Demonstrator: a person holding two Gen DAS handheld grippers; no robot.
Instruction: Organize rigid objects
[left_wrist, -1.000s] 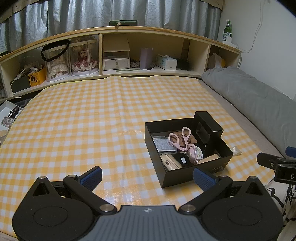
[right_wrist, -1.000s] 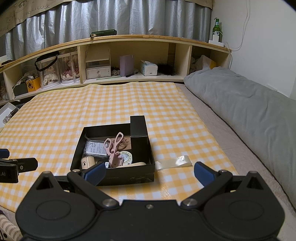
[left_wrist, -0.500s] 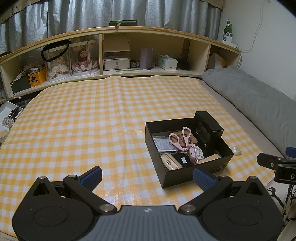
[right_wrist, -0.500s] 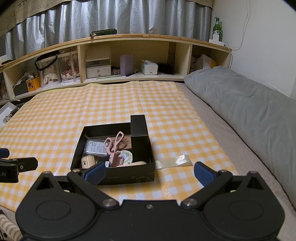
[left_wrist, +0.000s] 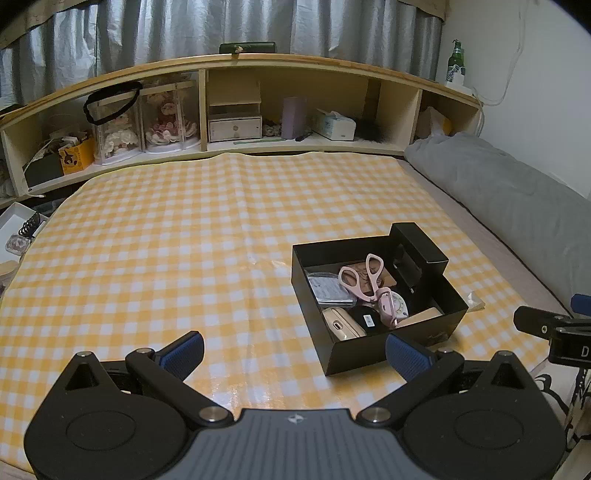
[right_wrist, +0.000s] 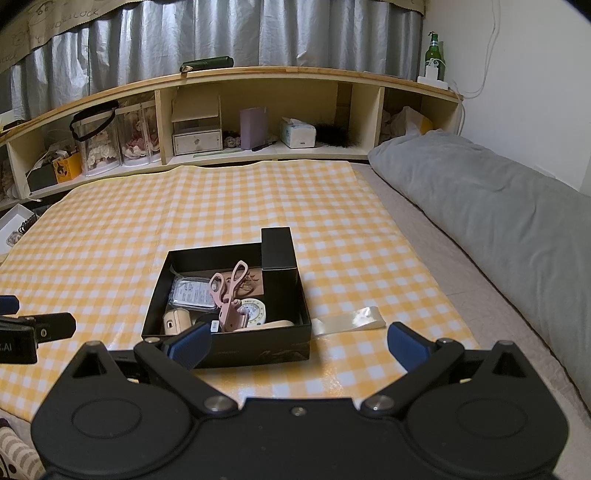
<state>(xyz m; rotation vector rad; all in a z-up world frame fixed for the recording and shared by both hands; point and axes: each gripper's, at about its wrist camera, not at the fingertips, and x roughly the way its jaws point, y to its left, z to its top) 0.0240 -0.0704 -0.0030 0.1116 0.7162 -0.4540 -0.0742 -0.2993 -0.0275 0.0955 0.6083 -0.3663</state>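
A black open box (left_wrist: 354, 356) (right_wrist: 258, 350) rests on the yellow checked cloth (left_wrist: 166, 258) (right_wrist: 110, 236). Inside lie pink scissors (left_wrist: 364, 280) (right_wrist: 227, 288), a clear packet (left_wrist: 328, 290) (right_wrist: 194, 293), a beige case (left_wrist: 341, 325) (right_wrist: 176, 320), a round dial (left_wrist: 397, 304) (right_wrist: 255, 310) and a small black inner box (left_wrist: 417, 251) (right_wrist: 277, 254). My left gripper (left_wrist: 294, 355) hovers open, near and left of the box. My right gripper (right_wrist: 297, 345) hangs open just in front of the box. Neither holds anything.
A strip of clear plastic (right_wrist: 349, 320) lies on the cloth right of the box. A wooden shelf (left_wrist: 236, 110) with dolls, a tissue box and a small drawer runs along the back. A grey pillow (right_wrist: 498, 221) lines the right side. A white tray (left_wrist: 16, 232) sits far left.
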